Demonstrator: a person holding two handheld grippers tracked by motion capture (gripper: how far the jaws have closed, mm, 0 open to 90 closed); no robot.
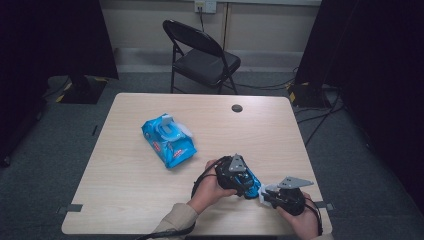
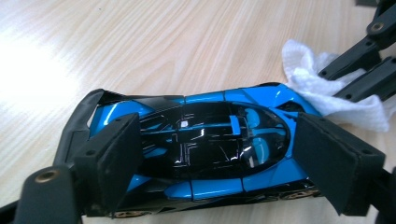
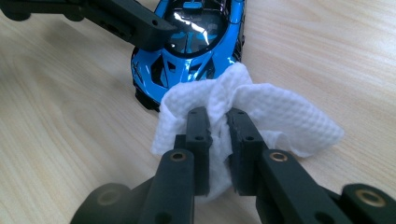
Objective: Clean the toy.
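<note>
Left gripper (image 2: 212,154) is clamped across the toy car (image 2: 205,149), which sits on the table (image 1: 150,200) near its front right corner. Right gripper (image 3: 218,126) pinches a white wipe (image 3: 261,116) against the car's nose; wipe pack (image 1: 168,139) lies toward the table's left.

Blue toy car (image 2: 205,140) with black canopy, white dimpled wipe (image 3: 261,112), blue wipes pack (image 1: 168,140)

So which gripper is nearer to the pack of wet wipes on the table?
Left. The left gripper clamps the blue toy car, on the side towards the wipes pack. The right gripper, shut on a white wipe, sits beyond the car.
</note>
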